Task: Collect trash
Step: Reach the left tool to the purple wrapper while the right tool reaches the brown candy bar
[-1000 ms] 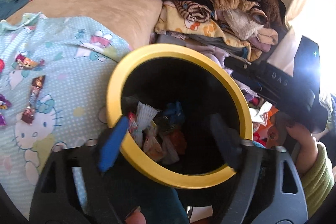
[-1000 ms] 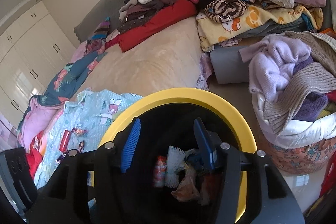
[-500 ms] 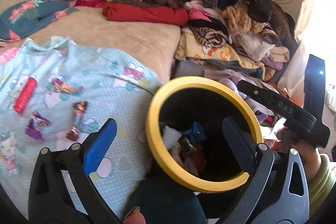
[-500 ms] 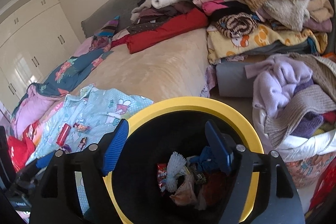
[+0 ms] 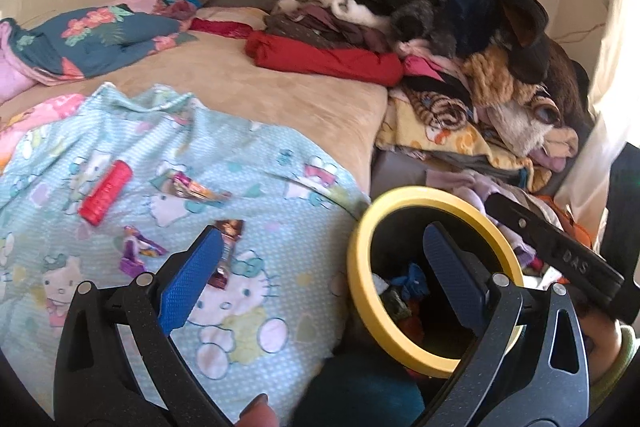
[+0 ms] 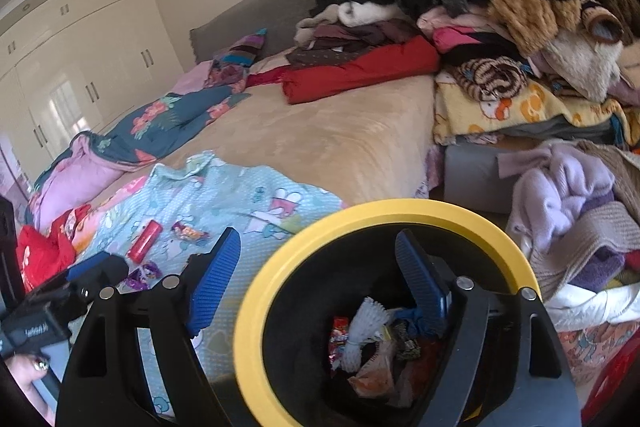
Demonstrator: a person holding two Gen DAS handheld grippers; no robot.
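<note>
**Trash collection: partly complete**

The yellow-rimmed black round bin [image 6: 256,307] stands at the bed's edge and already holds several crumpled wrappers [image 6: 372,339]; the exact number cannot be told. Both tools carry nothing. The left gripper [image 5: 320,279] is spread wide, one blue pad over the pale blue cartoon-print sheet [image 5: 256,155], the other over the bin mouth. The right gripper [image 6: 316,279] is likewise spread, straddling the bin rim.

Four items remain on the sheet beside the bin:
- one red cylindrical tube [image 5: 105,193]
- one multicoloured foil wrapper [image 5: 192,188]
- one purple foil wrapper [image 5: 137,253]
- one brown twisted candy wrapper [image 5: 228,247], nearest the left gripper.
</note>
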